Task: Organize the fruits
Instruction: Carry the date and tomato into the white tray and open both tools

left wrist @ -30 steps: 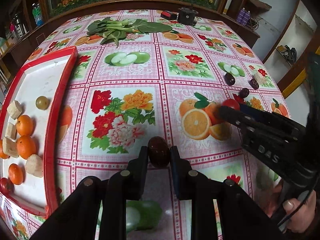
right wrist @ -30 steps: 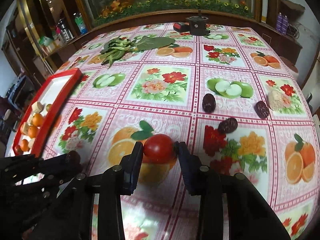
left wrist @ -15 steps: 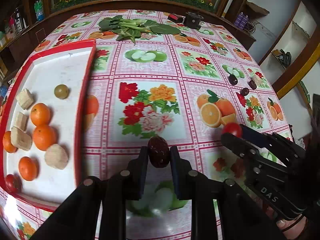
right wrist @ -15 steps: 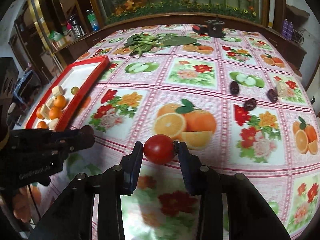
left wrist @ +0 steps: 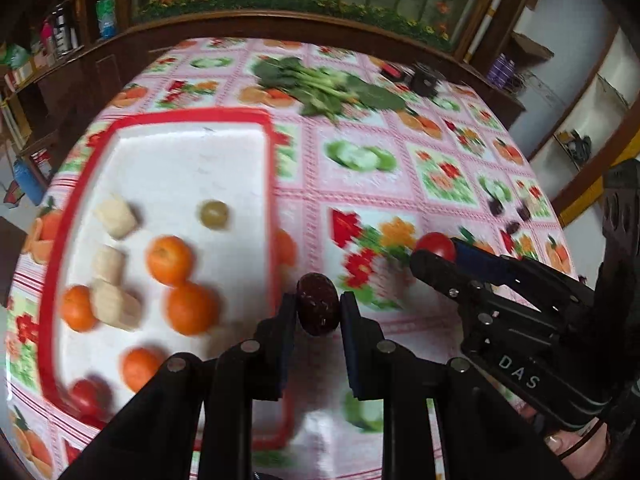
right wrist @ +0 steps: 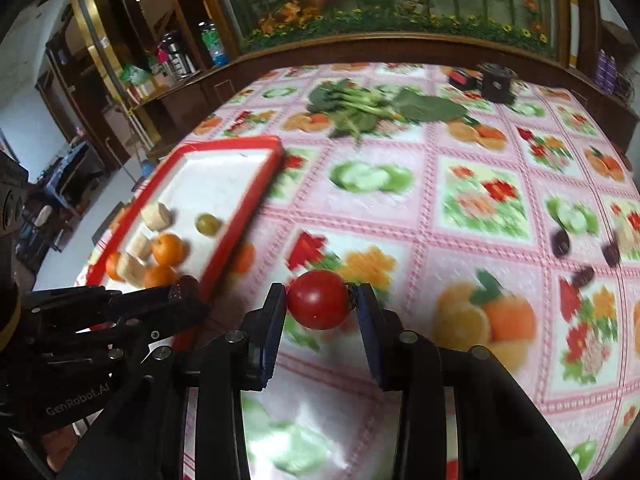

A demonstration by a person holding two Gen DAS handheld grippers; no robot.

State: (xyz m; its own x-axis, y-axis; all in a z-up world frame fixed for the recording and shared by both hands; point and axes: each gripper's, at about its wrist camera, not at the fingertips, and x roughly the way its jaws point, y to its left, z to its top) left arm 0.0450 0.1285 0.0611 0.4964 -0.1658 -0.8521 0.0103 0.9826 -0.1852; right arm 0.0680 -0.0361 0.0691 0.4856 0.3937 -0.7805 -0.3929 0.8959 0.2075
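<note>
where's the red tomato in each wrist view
Left wrist: the red tomato is right of centre, pinched at the tip of the right gripper.
Right wrist: the tomato is at lower centre, between the gripper's own fingers.
Shared landmark: the red-rimmed tray, left of the tomato in both.

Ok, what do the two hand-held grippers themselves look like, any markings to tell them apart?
Both are black, jointed frames with silver rivets and dark blue finger pads. The left hand-held gripper carries pale "GenRobot.AI" lettering on its side. The right hand-held gripper shows white "DAS" letters, and a thin dark cable loops beside the fingertips gripping its handle.
</note>
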